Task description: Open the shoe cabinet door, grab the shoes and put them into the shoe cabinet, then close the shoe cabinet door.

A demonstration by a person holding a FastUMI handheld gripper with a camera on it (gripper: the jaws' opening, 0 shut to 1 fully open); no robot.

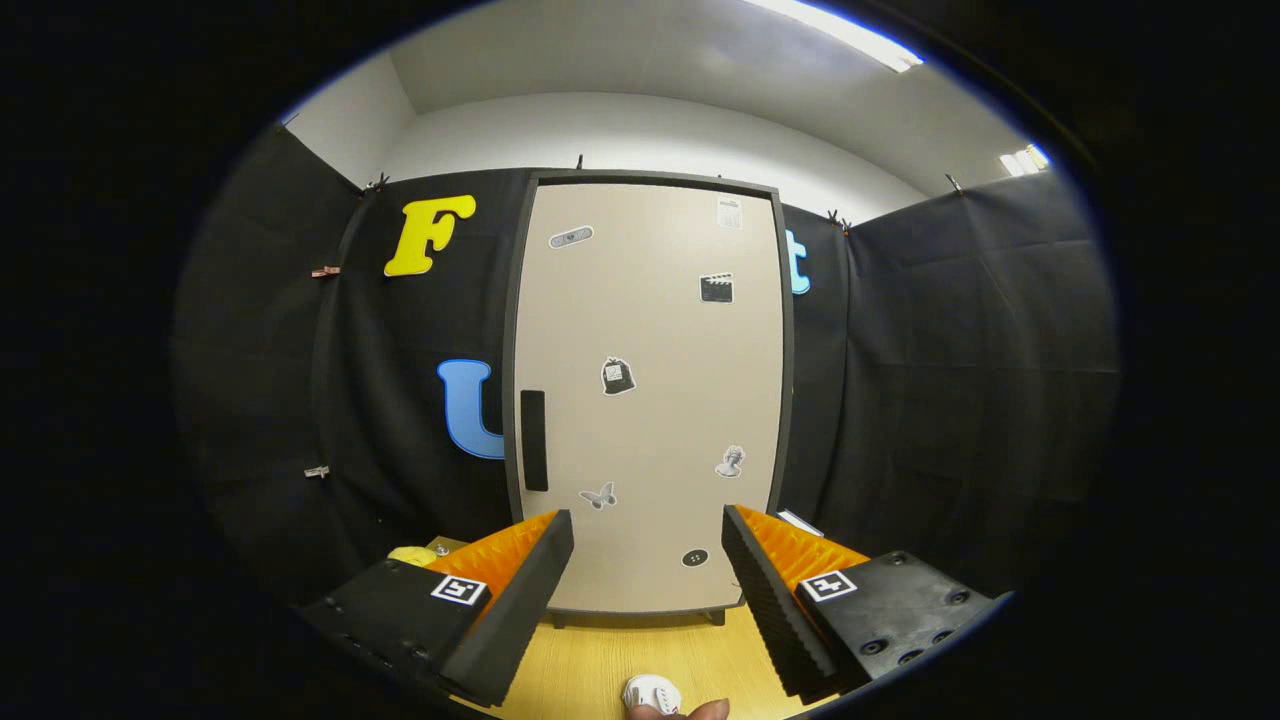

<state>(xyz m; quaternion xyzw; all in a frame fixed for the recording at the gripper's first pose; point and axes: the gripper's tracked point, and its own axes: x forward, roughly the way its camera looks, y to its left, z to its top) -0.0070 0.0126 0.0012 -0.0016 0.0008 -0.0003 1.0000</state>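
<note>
The shoe cabinet (648, 400) stands upright straight ahead, beyond my fingers, with its beige door shut and dotted with small stickers. A dark vertical handle (534, 440) sits on the door's left side at about mid height. My gripper (648, 530) is open, fingers spread wide with nothing between them, held back from the door. A small white shoe (651, 692) lies on the wooden table just below the fingers, close to me, partly cut off.
The wooden table top (600, 660) runs from me to the cabinet's base. A small yellow object (412, 555) lies left of the cabinet behind the left finger. Black cloth walls close in on both sides. A fingertip (708, 710) shows beside the shoe.
</note>
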